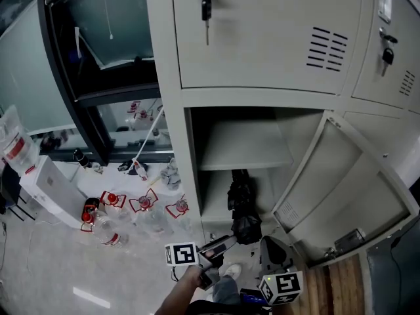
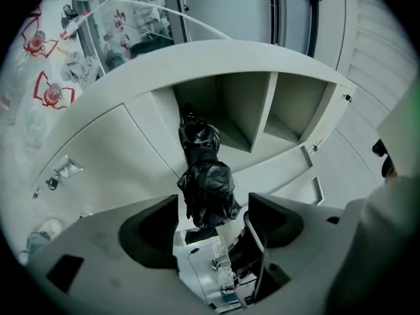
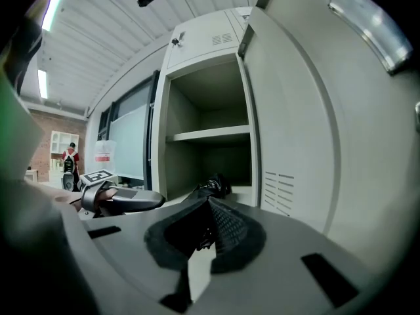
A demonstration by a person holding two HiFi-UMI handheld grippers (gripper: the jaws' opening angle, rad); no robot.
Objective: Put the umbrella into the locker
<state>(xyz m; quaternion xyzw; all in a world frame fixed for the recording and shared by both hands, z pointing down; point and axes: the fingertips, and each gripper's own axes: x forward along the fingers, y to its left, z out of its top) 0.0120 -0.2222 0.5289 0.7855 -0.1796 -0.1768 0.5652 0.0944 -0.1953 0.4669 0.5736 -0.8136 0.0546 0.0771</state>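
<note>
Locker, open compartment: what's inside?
A black umbrella lies below the shelf, its near end sticking out past the locker front. Nothing shows on the shelf. The umbrella's far end is lost in shadow.

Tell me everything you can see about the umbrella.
The umbrella is black and folded, its crinkled fabric bunched. It lies lengthwise under the shelf of the open locker, with its near end sticking out past the front. The left gripper is open just before it; the right gripper seems to pinch that end.

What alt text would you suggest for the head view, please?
A black folded umbrella lies in the open locker, below its shelf, end sticking out toward the left gripper and right gripper. Bottles sit on the floor, left.
</note>
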